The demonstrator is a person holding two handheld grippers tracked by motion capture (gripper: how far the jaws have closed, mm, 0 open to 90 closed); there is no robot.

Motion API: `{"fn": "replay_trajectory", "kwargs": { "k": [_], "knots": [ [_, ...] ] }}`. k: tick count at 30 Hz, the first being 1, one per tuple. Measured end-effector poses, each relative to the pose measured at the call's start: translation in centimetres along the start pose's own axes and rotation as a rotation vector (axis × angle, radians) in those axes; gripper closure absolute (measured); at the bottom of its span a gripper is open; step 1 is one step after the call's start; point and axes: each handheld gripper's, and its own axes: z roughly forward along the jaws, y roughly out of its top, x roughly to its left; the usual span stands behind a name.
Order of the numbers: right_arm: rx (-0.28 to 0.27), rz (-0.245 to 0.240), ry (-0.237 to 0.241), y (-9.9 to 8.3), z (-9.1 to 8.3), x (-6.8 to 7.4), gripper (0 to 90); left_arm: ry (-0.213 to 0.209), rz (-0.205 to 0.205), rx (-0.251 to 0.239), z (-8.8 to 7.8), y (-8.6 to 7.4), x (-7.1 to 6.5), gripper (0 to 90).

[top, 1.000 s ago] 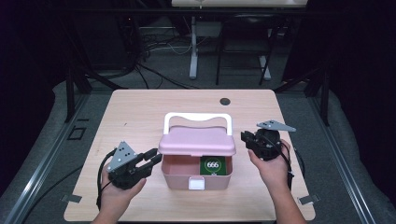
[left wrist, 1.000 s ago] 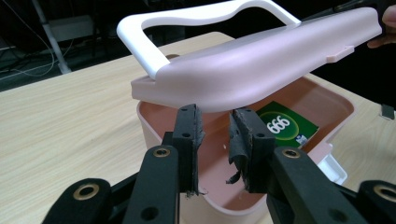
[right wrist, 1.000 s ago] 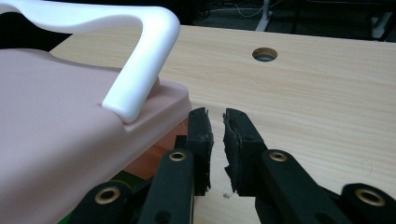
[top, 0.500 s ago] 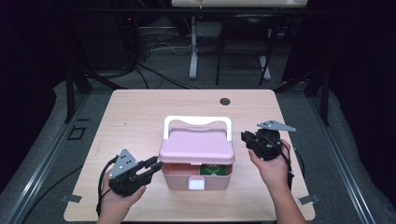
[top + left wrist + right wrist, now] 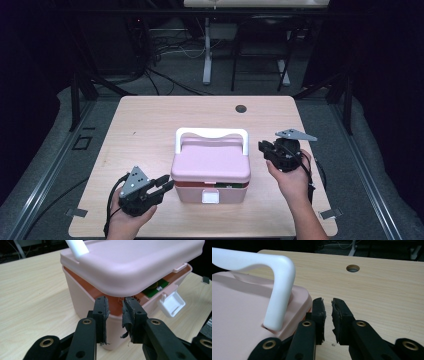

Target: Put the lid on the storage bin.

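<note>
High view: pink box (image 5: 210, 165) near the front middle of the tabletop (image 5: 150, 125), white handle (image 5: 212, 134) up at its back, lid (image 5: 210, 161) lowered but not latched, white latch (image 5: 210, 196) at the front. Left hand-held gripper (image 5: 167, 182) low at the box's front left corner, jaws close together, nothing between them. Right hand-held gripper (image 5: 262, 147) just beside the box's right rear, apart from it, jaws nearly together and empty. Small dark hole (image 5: 241, 108) far back on the tabletop.

Left gripper view: jaws a narrow gap apart, tips just under the lid's (image 5: 140, 262) edge at the box's (image 5: 82, 300) rim; contact impossible to tell. Lid ajar, green item (image 5: 153, 291) inside, latch (image 5: 173, 303) hanging loose.

Right gripper view: jaws slightly parted, gripping nothing, beside the lid's (image 5: 242, 322) corner. Handle (image 5: 277, 282) close by on the left, hole (image 5: 352, 268) beyond.
</note>
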Motion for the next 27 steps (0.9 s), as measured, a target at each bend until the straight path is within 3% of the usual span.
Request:
{"fn": "replay_trajectory", "kwargs": {
  "k": [16, 27],
  "knots": [
    [0.009, -0.001, 0.001, 0.00, -0.06, -0.07, 79.7, -0.013, -0.006, 0.036, 0.30, -0.83, -0.17, 72.4],
    [0.007, -0.003, 0.000, -0.01, -0.02, -0.05, 79.5, -0.005, -0.015, 0.009, -0.34, -0.84, 0.13, 72.2]
  ]
}}
